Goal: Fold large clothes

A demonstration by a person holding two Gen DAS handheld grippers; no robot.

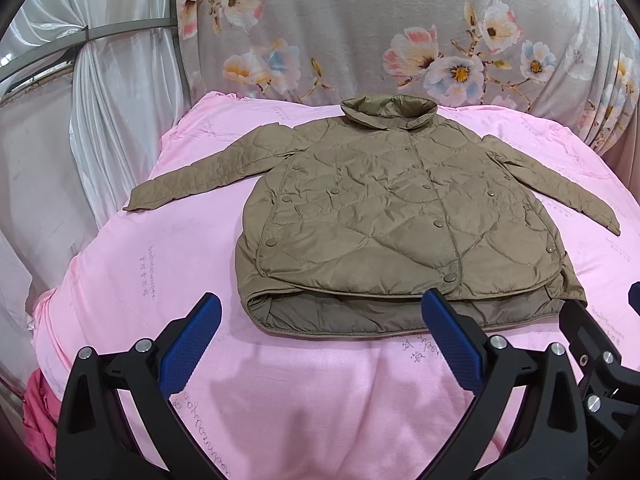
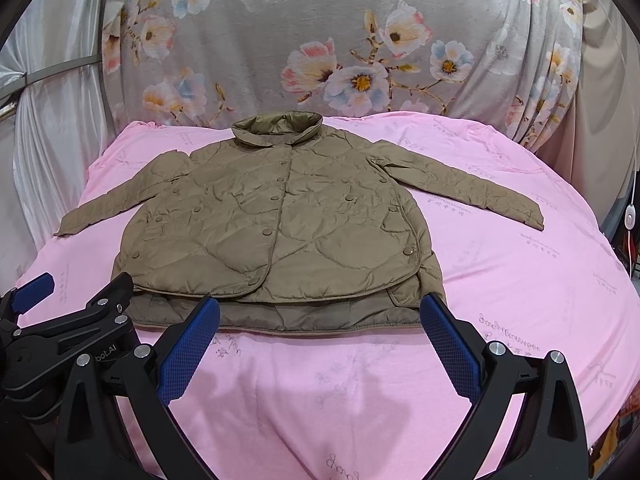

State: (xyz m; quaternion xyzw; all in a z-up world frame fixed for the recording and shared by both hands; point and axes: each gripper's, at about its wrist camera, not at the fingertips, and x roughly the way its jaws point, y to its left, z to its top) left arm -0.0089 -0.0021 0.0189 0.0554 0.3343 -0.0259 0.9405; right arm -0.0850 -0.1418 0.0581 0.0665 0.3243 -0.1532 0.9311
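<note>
A khaki quilted jacket (image 1: 380, 216) lies flat and face up on a pink sheet (image 1: 320, 392), collar at the far side, both sleeves spread out to the sides. It also shows in the right wrist view (image 2: 272, 232). My left gripper (image 1: 320, 308) is open and empty, hovering just in front of the jacket's hem. My right gripper (image 2: 320, 312) is open and empty, also just in front of the hem. The right gripper shows at the right edge of the left wrist view (image 1: 600, 344). The left gripper shows at the lower left of the right wrist view (image 2: 72, 316).
The pink sheet (image 2: 520, 280) covers a wide surface. A grey floral cloth (image 1: 380, 28) hangs behind it. White curtains (image 1: 100, 92) hang at the left. A red-pink cloth (image 1: 38, 416) lies at the lower left edge.
</note>
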